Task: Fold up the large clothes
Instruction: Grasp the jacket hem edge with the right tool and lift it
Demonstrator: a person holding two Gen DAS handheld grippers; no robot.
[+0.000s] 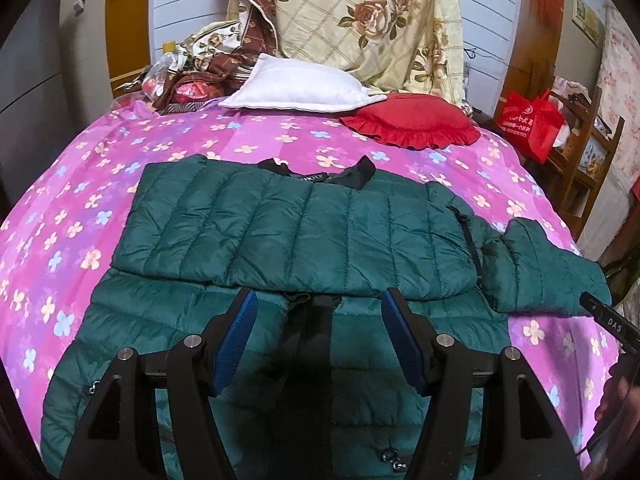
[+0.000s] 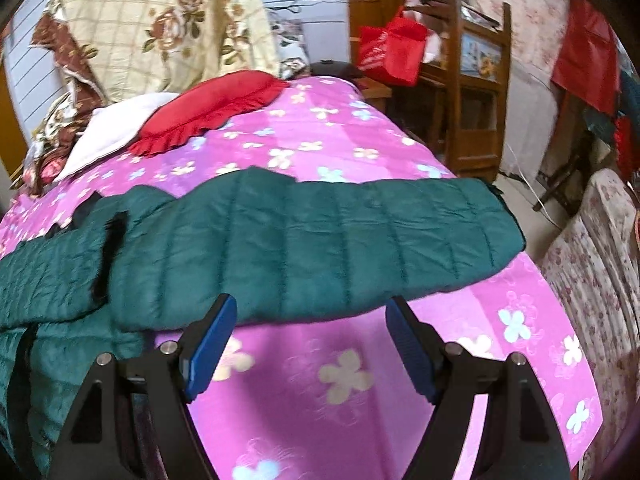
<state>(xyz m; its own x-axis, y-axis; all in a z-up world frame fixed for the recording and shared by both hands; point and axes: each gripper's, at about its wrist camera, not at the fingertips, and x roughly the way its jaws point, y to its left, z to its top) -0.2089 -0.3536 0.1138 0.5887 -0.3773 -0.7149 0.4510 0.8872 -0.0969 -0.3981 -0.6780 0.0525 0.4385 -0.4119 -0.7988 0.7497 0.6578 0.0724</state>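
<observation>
A dark green quilted puffer jacket (image 1: 304, 232) lies on the pink flowered bedspread (image 1: 80, 216), its left sleeve folded across the chest. My left gripper (image 1: 318, 300) is open and empty, just above the jacket's lower front. The right sleeve (image 2: 312, 240) lies stretched out toward the bed's right edge. My right gripper (image 2: 310, 308) is open and empty, just short of the sleeve's near edge, over the bedspread (image 2: 344, 400). The right gripper's tip (image 1: 608, 320) shows at the right of the left wrist view.
A white pillow (image 1: 296, 84) and a red frilled cushion (image 1: 412, 120) lie at the head of the bed, with a floral quilt (image 1: 368, 20) piled behind. A wooden shelf (image 2: 476, 80) with a red bag (image 2: 390, 52) stands right of the bed.
</observation>
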